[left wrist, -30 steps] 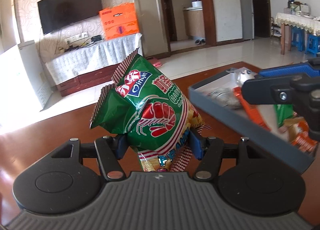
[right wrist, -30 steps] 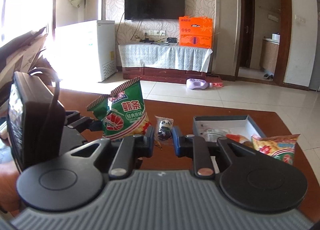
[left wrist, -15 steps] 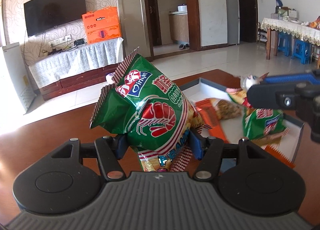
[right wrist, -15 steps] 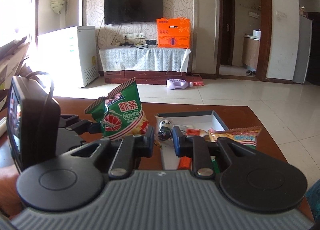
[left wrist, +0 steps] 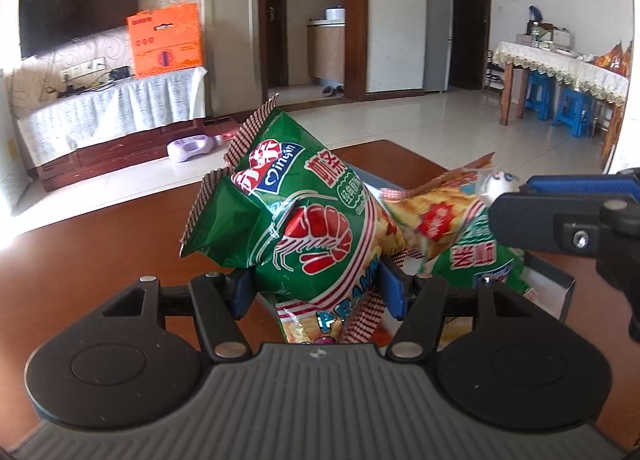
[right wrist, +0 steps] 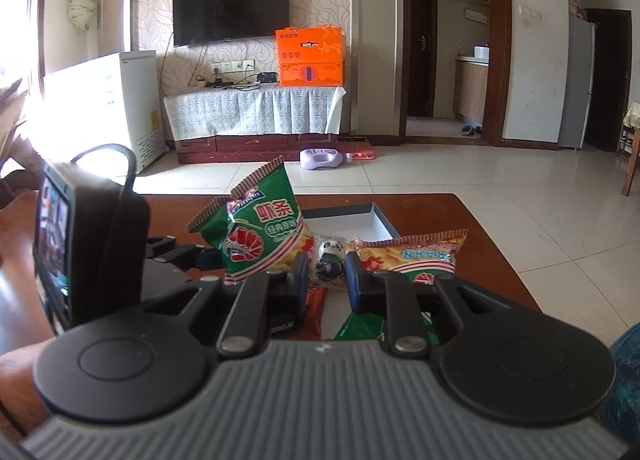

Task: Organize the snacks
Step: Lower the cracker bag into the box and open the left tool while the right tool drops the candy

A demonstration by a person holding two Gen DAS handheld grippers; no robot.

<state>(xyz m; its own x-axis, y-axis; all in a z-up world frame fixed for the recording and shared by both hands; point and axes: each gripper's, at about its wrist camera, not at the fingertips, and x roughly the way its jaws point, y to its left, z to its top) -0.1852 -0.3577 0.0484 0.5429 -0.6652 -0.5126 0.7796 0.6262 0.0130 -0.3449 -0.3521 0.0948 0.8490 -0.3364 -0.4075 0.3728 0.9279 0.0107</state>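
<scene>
My left gripper (left wrist: pixel 318 289) is shut on the lower part of a green prawn-cracker bag (left wrist: pixel 304 228), which stands upright above the brown table. In the right wrist view the same bag (right wrist: pixel 260 236) hangs at the left edge of the grey box (right wrist: pixel 382 216). My right gripper (right wrist: pixel 327 273) is shut on a small panda-printed packet (right wrist: pixel 330 256) over the box. The right gripper's fingers (left wrist: pixel 552 220) reach in from the right of the left wrist view, with the packet (left wrist: pixel 496 184) at their tip. Another prawn bag (right wrist: pixel 416 256) lies in the box.
The box (left wrist: pixel 560 285) holds several snack packs and sits near the table's far right corner (right wrist: pixel 460 200). Beyond the table are tiled floor, a purple bottle (right wrist: pixel 324 159), a cloth-covered TV cabinet (right wrist: pixel 256 112) and a white freezer (right wrist: pixel 120 100). A dining table with blue stools (left wrist: pixel 576 112) stands far right.
Both grippers have moved toward the box, which now lies directly behind and under them. The green bag and the panda packet stay gripped as before.
</scene>
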